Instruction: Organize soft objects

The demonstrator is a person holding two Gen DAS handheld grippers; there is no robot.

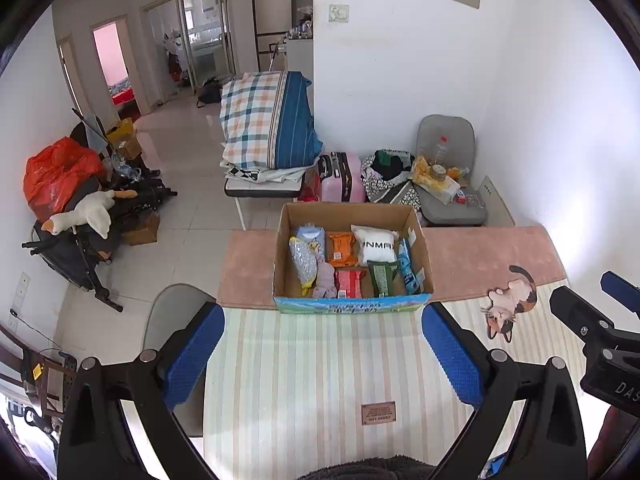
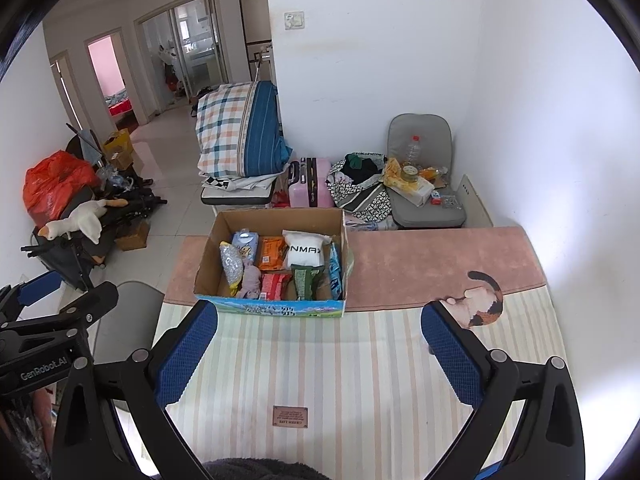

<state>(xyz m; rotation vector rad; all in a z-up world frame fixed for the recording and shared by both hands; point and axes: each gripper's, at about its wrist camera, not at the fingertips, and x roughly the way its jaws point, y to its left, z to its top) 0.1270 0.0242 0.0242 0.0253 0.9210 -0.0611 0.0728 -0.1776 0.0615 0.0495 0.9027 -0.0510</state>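
Holding left gripper [image 1: 322, 344] and right gripper [image 2: 318, 340] spread, gripping nothing; box [image 1: 352, 306] at 12 o'clock looking packed; task seeming near done.

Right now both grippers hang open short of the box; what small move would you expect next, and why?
Probably a reach forward with the left gripper toward the cardboard box. Both it and the right gripper are open and hold nothing, the striped mat between them is bare, and the soft packets, such as the white pouch, all lie inside the box, nearer the left gripper's line.
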